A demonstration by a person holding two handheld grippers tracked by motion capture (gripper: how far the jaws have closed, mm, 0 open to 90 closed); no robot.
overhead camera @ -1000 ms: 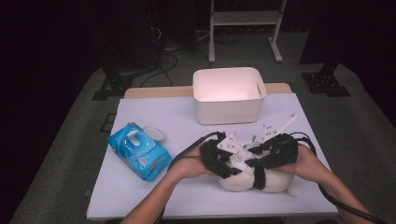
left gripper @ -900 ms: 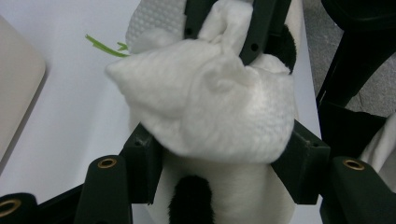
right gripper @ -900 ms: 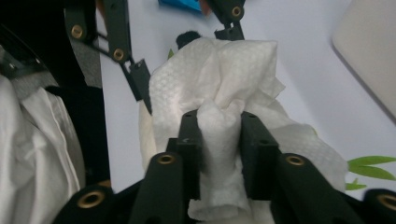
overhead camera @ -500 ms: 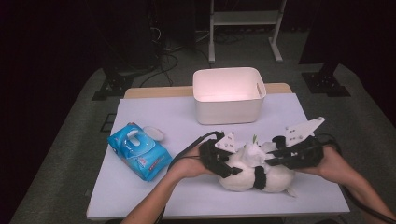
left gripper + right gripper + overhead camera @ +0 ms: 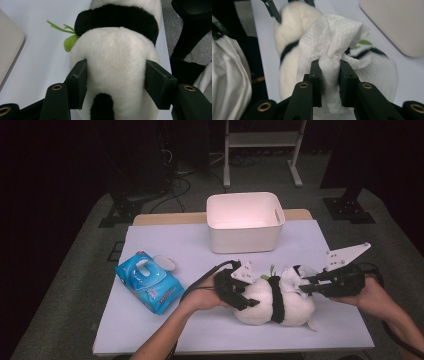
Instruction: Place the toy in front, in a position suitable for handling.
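One bare white bin (image 5: 245,222) behind panda (image 5: 272,302)

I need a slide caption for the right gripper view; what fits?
Right gripper pinching a crumpled white wipe against the plush panda lying on the table.

A dark recording studio: lone white table (image 5: 150,320), cables and stand legs (image 5: 260,160) behind.

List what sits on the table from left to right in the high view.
Blue wipes pack → small white lid → left tool → panda plush → right tool, pinching a white tissue.
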